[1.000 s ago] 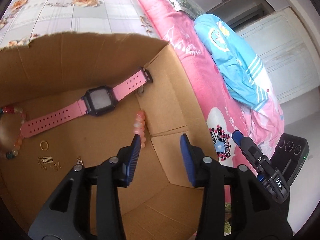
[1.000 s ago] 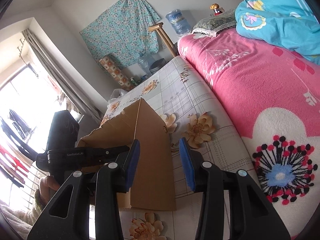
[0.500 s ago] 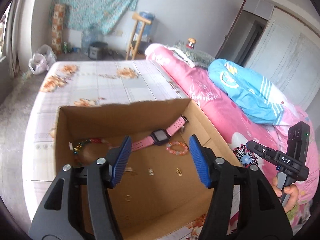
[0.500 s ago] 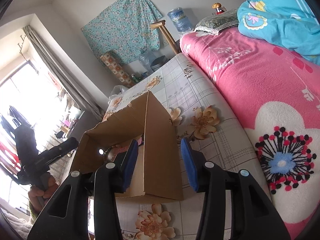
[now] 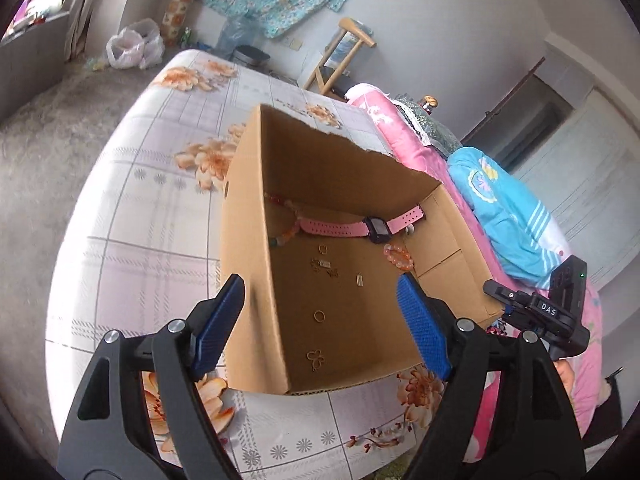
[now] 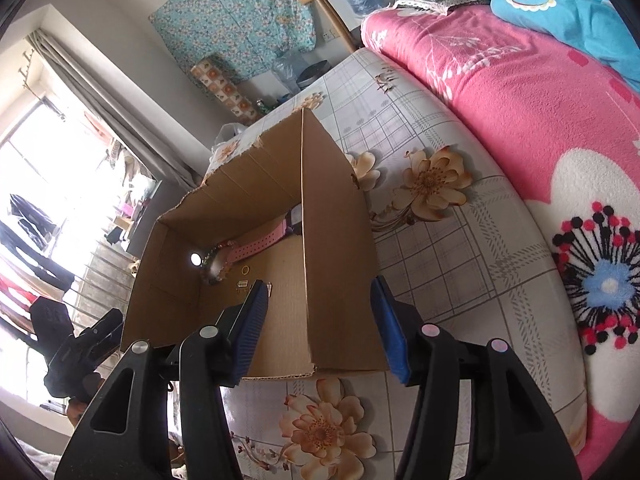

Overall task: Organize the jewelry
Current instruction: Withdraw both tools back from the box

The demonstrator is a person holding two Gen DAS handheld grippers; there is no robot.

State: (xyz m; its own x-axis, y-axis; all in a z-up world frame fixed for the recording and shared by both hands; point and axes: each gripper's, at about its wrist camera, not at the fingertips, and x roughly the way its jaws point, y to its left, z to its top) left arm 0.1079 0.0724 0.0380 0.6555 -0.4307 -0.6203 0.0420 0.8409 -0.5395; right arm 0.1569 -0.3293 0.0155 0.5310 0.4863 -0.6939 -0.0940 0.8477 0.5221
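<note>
I see the cardboard box [image 5: 256,264] sitting on the floral sheet [image 5: 132,216], open side toward me. My left gripper [image 5: 322,328] hangs before its near edge with the jaws opening, spread wide, nothing between the pads. Inside, a pink watch [image 5: 376,230] lies across the far end. A beaded bracelet [image 5: 286,236] rests at its left strap, and a smaller pink bead bracelet [image 5: 396,256] sits just right of the watch face. Small gold pieces lie scattered on the box floor, among them 1 gold ring [image 5: 319,315] nearer to me. My right gripper [image 6: 320,330] is opening too, its pads either side of the box's near right wall without touching it. A pink blanket [image 6: 540,120] lies at the right.
</note>
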